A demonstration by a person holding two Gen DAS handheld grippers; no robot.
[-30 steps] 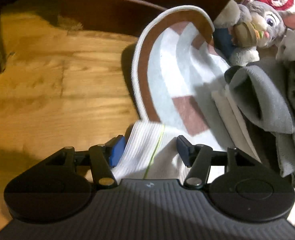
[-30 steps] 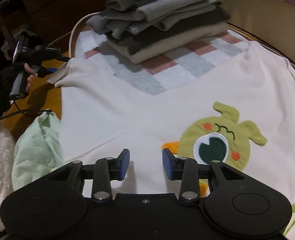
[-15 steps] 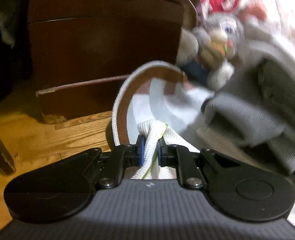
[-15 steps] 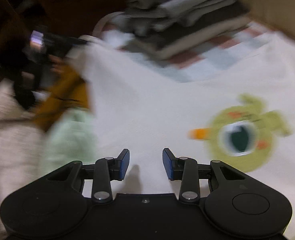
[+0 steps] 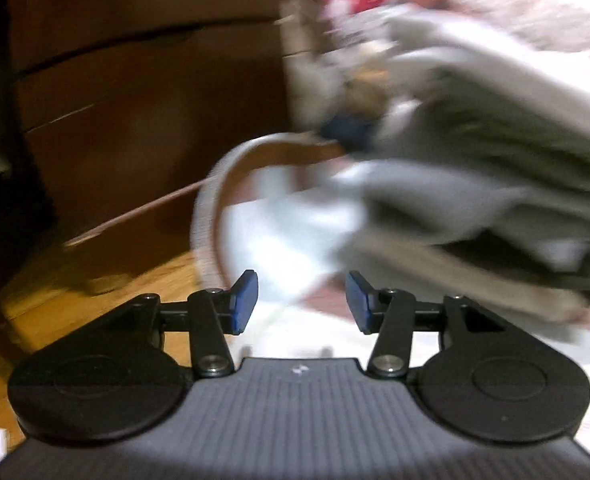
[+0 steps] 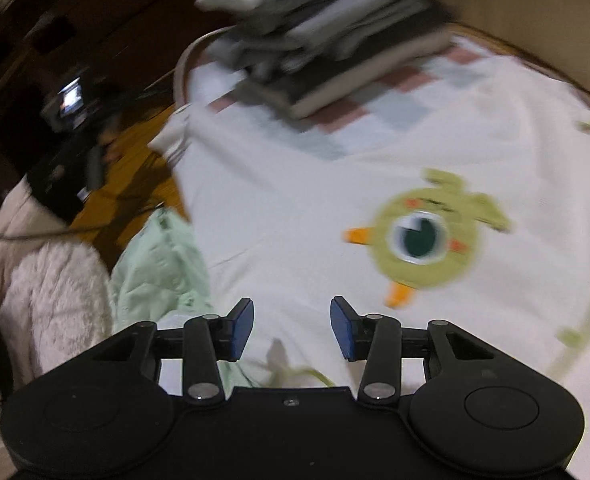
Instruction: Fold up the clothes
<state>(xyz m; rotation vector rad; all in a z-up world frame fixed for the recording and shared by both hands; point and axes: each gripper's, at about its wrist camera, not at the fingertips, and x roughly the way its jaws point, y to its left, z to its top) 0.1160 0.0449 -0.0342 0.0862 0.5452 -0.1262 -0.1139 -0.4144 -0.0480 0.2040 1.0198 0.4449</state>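
Observation:
A white shirt point(image 6: 315, 184) with a green bird patch point(image 6: 423, 236) lies spread flat on a checked mat point(image 6: 399, 112). In the right wrist view my right gripper point(image 6: 292, 330) hangs open over the shirt's near edge, nothing between its blue pads. A corner of the shirt point(image 6: 171, 140) sticks out towards the floor at the left. The left wrist view is blurred: my left gripper point(image 5: 301, 303) is open, with the shirt's white cloth point(image 5: 291, 292) lying loose below the gap. Behind it sits a stack of folded grey and white clothes point(image 5: 495, 184).
The folded stack point(image 6: 327, 28) stands at the mat's far side. A pale green cloth point(image 6: 159, 264) and a fluffy white blanket point(image 6: 47, 300) lie at the left. Dark wooden drawers point(image 5: 135, 92) and bare wood floor point(image 5: 107, 304) flank the mat's rim point(image 5: 211, 208).
My left gripper was shut on the shirt's corner half a second ago and has let it go; it now stands open. Both views swing and blur. The right gripper stays open.

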